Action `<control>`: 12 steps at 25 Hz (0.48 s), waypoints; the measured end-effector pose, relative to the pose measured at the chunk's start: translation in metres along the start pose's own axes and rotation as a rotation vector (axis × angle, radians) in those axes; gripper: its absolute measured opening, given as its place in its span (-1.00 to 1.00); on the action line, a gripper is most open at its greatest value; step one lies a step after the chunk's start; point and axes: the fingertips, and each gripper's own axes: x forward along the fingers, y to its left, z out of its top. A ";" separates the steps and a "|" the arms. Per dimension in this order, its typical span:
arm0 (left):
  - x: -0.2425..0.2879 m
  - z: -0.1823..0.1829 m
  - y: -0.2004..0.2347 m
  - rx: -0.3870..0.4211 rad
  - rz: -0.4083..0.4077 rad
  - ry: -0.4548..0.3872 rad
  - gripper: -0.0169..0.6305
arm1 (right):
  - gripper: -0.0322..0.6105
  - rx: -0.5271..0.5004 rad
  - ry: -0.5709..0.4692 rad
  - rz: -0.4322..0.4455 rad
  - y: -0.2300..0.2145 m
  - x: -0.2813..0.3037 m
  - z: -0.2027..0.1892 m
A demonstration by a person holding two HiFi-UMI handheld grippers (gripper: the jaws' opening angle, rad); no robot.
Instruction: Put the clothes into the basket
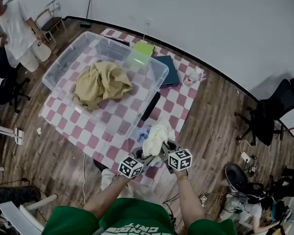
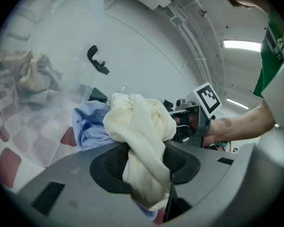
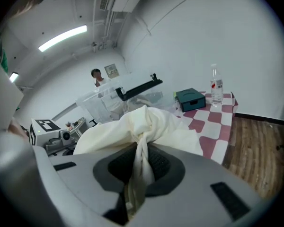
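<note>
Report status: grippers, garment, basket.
Left hand-held gripper and right hand-held gripper shut on cream garment, above table edge. Blue cloth against it. Tan clothes in basket.

cream garment [image 1: 156,137] | tan clothes [image 1: 102,82] | red-white checked tablecloth [image 1: 108,142] | clear basket [image 1: 62,66]

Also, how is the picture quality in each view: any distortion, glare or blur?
Head view: even light, the wall bows from the wide lens. Left gripper view: strong fisheye with black corners, the clear basket looks hazy, the ceiling lamp glares. Right gripper view: same fisheye, the cream garment sharp.
</note>
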 end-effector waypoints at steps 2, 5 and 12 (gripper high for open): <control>-0.007 0.012 -0.010 0.037 -0.023 -0.009 -0.44 | -0.78 -0.013 -0.035 -0.016 0.009 -0.013 0.013; -0.020 0.029 -0.029 0.094 -0.053 -0.021 -0.44 | -0.78 -0.020 -0.086 -0.035 0.024 -0.036 0.028; -0.045 0.080 -0.076 0.217 -0.126 -0.058 -0.45 | -0.78 -0.059 -0.185 -0.085 0.054 -0.093 0.076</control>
